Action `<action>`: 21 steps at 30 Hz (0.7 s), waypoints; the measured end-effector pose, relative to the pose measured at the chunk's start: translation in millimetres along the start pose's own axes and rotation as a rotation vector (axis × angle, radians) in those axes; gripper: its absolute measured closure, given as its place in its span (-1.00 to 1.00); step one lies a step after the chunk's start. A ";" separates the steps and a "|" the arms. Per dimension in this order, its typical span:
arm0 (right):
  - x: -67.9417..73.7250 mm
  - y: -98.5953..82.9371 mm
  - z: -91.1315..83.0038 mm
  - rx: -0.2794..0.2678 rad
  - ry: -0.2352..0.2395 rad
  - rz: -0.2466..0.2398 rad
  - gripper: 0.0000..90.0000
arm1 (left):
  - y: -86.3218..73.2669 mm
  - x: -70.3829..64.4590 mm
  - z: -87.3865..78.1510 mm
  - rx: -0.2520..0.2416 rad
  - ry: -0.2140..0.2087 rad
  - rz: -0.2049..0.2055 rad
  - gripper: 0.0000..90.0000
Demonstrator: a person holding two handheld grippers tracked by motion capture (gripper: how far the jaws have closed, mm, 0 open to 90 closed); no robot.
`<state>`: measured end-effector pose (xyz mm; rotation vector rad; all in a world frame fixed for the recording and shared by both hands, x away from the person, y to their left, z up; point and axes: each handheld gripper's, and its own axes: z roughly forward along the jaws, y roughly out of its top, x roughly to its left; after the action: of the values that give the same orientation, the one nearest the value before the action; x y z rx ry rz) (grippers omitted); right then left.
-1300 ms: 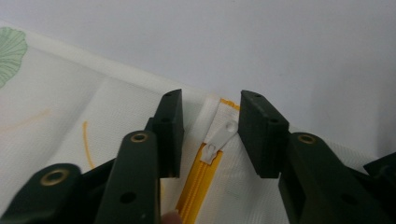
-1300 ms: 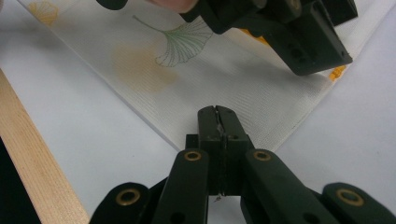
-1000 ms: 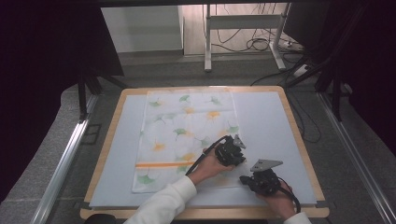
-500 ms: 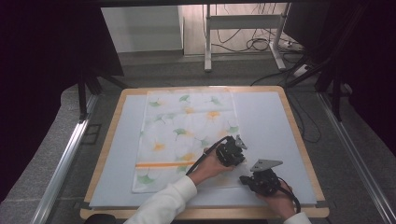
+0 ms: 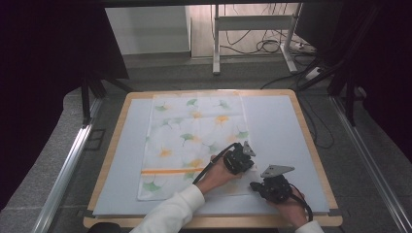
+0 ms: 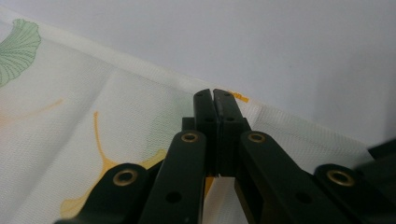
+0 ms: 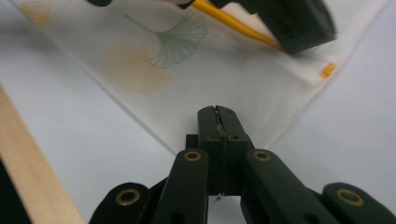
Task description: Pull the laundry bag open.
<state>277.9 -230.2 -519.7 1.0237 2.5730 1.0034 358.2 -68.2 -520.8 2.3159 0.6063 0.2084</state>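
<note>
white cotton-looking cloth [image 5: 194, 141], printed with green and yellow fan-shaped leaves and one orange stripe, lay flat on the pale blue mat [image 5: 277, 126] of a wood-rimmed table [image 5: 311, 145], towards the left and middle of it. its near right corner was where both hands worked.

the left tongs [image 5: 241, 158] rested on the cloth close to its right edge. in the left gripper view their jaws stood pressed together with the tips [image 6: 215, 100] just short of the hem, and i could not tell whether any fabric was caught between them. the right tongs [image 5: 272, 186] sat on the bare mat just off the near right corner; in the right gripper view their jaws were likewise together, tips [image 7: 217, 116] touching or almost touching the cloth's edge, with nothing visibly held.

the risk, as i judged it, was a weak or missed hold. the cloth was thin and lay flat against the mat, so closed jaws might slide over the hem rather than under it. if one side took only a thread's worth, a lift could slip free and leave the corner crumpled or the cloth skewed. the two tools were also near each other, and a careless move could knock them together.

there were no containers on the table.
</note>
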 end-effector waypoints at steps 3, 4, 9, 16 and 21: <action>-6.6 4.4 0.8 -0.017 -0.026 0.011 0.98 | -0.2 0.2 0.1 -0.002 -0.001 -0.002 1.00; -10.7 6.7 1.9 -0.029 -0.036 0.016 0.98 | -0.4 -0.1 0.3 -0.007 0.000 -0.003 1.00; -24.9 15.2 9.9 -0.032 -0.063 0.054 0.98 | -2.0 0.0 0.6 -0.020 -0.001 -0.010 1.00; -28.4 18.4 16.1 -0.022 -0.068 0.078 0.99 | -4.7 -1.6 -1.3 -0.020 0.017 0.007 1.00; -27.6 17.5 16.5 -0.030 -0.072 0.085 0.99 | -5.3 -5.5 -3.4 -0.001 0.047 0.035 1.00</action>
<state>314.4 -230.7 -522.3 1.1491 2.4680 1.0026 350.3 -65.4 -521.8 2.3280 0.5889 0.2797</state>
